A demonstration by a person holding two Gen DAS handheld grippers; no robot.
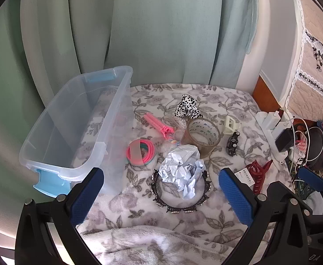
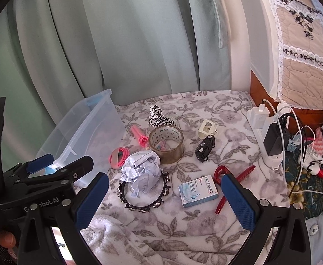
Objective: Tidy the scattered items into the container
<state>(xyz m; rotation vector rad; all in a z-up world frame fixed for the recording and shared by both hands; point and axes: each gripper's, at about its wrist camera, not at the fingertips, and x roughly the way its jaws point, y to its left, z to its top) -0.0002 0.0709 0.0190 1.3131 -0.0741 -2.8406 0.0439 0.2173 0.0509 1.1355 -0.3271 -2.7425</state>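
Note:
A clear plastic bin (image 1: 57,145) with blue latches stands at the left on a floral blanket (image 2: 183,231). Right of it lie pink hair bands (image 1: 140,152), a pink clip (image 1: 159,124), a spotted scrunchie (image 1: 187,107), a tape roll (image 1: 201,137), a cream claw clip (image 1: 231,125) and a black toy car (image 1: 233,143). Crumpled paper (image 1: 181,167) rests on a black studded headband (image 1: 181,207). A small box (image 2: 197,191) and a red claw clip (image 2: 247,170) lie nearer. My left gripper (image 1: 160,174) and right gripper (image 2: 164,177) both hover open above the pile, holding nothing.
Green curtains (image 1: 139,33) hang behind the bed. At the right edge sits a white power strip (image 2: 269,139) with chargers and loose cables, then bedside clutter. A wooden headboard (image 2: 260,88) and a quilted cover stand at the back right.

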